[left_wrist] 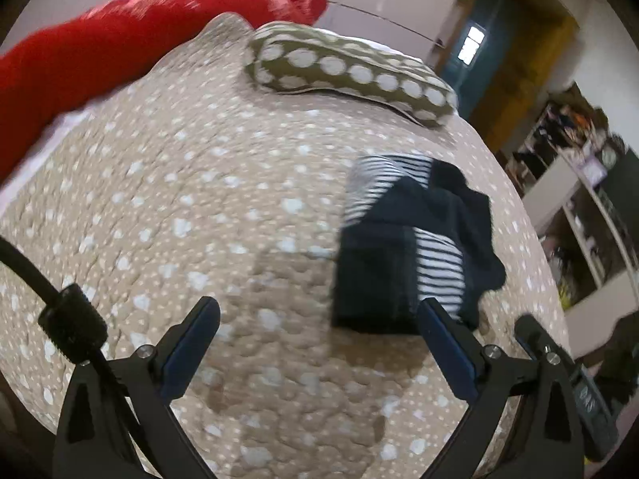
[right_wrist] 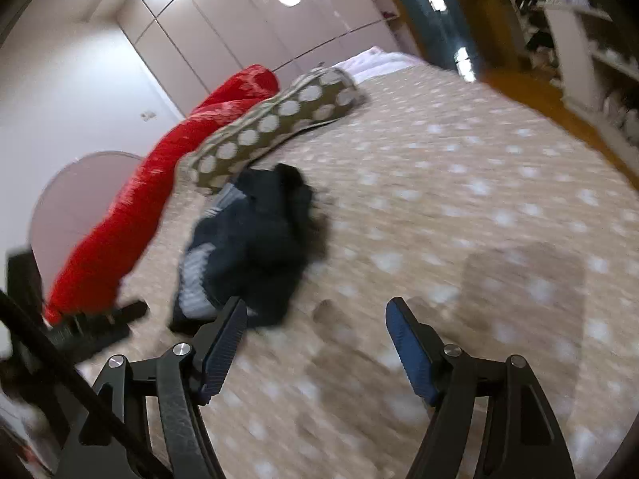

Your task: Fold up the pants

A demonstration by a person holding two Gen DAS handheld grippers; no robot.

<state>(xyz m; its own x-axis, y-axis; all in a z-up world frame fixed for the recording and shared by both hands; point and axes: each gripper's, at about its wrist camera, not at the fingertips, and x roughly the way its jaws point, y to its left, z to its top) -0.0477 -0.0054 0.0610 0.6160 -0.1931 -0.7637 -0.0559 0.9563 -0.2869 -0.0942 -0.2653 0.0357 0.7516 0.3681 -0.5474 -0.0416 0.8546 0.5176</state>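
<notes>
The pants [left_wrist: 415,247] are laid bunched on the bed [left_wrist: 199,199]. A cushion [left_wrist: 351,72] is set behind them, and a bolster [left_wrist: 120,40] is placed left of the cushion.

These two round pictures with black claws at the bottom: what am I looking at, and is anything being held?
Each picture comes from a camera on a hand-held gripper that a person carries, one per hand, looking forward along its two fingers. The first shows the left hand-held gripper, the second the right hand-held gripper. Both are open and hold nothing. They hang over a bed with a spotted cover. On it lie the pants, dark with striped parts, loosely bunched; a dotted pillow; and a red cushion.
</notes>
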